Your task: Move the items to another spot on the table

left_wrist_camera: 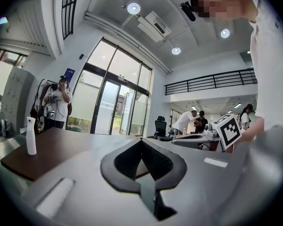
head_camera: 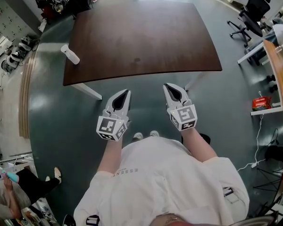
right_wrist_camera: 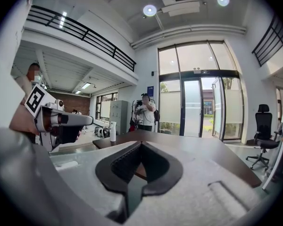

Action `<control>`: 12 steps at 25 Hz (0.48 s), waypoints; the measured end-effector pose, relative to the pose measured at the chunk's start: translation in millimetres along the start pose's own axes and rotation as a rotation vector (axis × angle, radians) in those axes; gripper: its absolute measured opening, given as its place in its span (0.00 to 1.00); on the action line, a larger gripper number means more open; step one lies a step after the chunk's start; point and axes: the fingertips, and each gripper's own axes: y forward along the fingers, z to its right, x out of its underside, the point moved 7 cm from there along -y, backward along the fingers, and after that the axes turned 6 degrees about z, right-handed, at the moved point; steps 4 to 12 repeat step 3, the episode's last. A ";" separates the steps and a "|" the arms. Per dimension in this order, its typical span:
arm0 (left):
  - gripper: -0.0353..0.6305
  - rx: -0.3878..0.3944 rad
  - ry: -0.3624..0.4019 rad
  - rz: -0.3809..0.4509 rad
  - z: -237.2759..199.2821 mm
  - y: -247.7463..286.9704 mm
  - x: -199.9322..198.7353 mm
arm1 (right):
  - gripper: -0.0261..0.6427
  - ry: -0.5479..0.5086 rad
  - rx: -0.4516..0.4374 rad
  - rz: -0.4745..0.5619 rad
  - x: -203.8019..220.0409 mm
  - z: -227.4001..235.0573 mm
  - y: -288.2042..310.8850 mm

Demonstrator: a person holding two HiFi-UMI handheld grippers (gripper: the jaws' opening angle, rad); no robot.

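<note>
Dark brown table (head_camera: 146, 36), with a white bottle (head_camera: 70, 54) upright at its left corner. The left gripper (head_camera: 126, 93) and right gripper (head_camera: 166, 86) hover short of the near edge, jaws together, holding nothing. The bottle may be awaiting its move or already be re-placed. Any grasp should take its body squarely and keep it upright. The shirt (head_camera: 151, 182) print partly reads "ESSEN"; the bottle shows no legible label.

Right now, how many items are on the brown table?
1: a white spray bottle, standing upright at the left edge of the table as the head view shows it, towards the near corner. No other item shows on the tabletop, and nothing blocks the view of it.
</note>
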 end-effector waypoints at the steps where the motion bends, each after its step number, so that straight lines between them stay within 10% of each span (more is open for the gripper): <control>1: 0.08 0.000 0.000 0.001 -0.3 0.4 -0.2 | 0.03 0.001 0.002 0.000 -0.2 0.8 -0.1; 12: 0.08 -0.001 -0.001 0.000 -0.5 0.8 0.3 | 0.03 0.002 0.006 0.000 -0.2 2.1 -0.7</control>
